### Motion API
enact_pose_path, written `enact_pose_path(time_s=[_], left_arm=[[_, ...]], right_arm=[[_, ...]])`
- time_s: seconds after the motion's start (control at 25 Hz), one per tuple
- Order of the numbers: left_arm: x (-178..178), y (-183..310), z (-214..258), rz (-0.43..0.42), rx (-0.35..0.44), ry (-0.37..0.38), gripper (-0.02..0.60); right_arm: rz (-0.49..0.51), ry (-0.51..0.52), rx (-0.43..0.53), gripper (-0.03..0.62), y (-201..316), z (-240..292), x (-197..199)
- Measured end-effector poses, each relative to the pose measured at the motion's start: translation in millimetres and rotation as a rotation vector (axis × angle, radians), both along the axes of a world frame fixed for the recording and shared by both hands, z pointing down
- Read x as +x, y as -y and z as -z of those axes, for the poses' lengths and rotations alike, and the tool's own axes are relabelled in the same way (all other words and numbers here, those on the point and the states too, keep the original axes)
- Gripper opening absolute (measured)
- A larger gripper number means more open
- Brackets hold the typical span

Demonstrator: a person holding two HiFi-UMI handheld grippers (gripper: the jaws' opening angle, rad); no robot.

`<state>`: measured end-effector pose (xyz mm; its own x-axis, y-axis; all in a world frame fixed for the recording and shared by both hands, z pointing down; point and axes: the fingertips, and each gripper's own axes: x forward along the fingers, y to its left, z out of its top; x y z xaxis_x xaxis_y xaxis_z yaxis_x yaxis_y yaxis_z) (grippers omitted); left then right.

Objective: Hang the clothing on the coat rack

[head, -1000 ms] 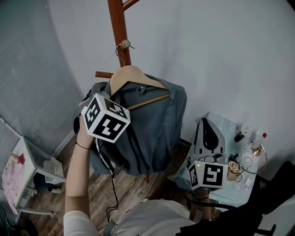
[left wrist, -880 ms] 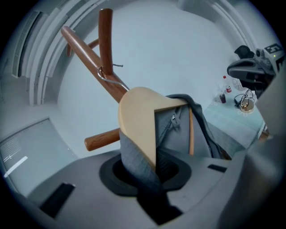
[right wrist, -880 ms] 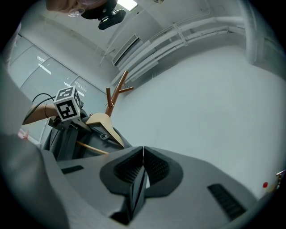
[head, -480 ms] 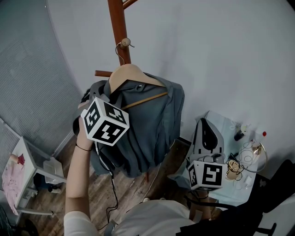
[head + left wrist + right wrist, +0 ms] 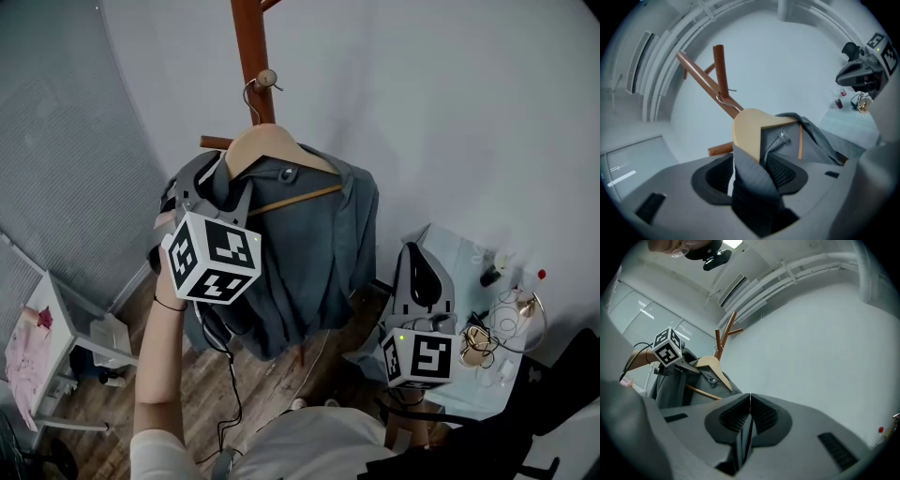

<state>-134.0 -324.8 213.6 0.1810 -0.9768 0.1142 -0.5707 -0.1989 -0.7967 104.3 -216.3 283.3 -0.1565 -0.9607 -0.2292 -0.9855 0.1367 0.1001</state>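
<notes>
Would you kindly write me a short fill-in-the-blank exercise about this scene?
1. The garment drapes over a wooden ____.
2. That hangs from the coat ____.
3. The jaws of the right gripper are ____.
Missing words: hanger; rack; shut.

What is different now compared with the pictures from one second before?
The left gripper has just been opening its jaws and has let go of the grey shirt, whose shoulder lies between them. Unchanged: the shirt on its hanger, hooked on the coat rack; the right gripper, shut and empty.
</notes>
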Motion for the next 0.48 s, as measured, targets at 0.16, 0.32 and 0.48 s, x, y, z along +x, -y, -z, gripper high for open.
enact_pose_path(time_s=[0.16,0.32,0.48], left_arm=[[-3,-3,-5,0.005,-0.013,0.018,0.224],[0,-10,-2,-0.018,0.010,0.006,0.229],[1,-19,6,-0.053,0.059,-0.015,0.236]], right_arm=[[0.010,-0.003,-0.001,0.020,0,0,-4],[0.016,-0.008,-0.003,0.021,2,0,-4],[0.022,-0.018,0.002,0.020,4,3,-6]])
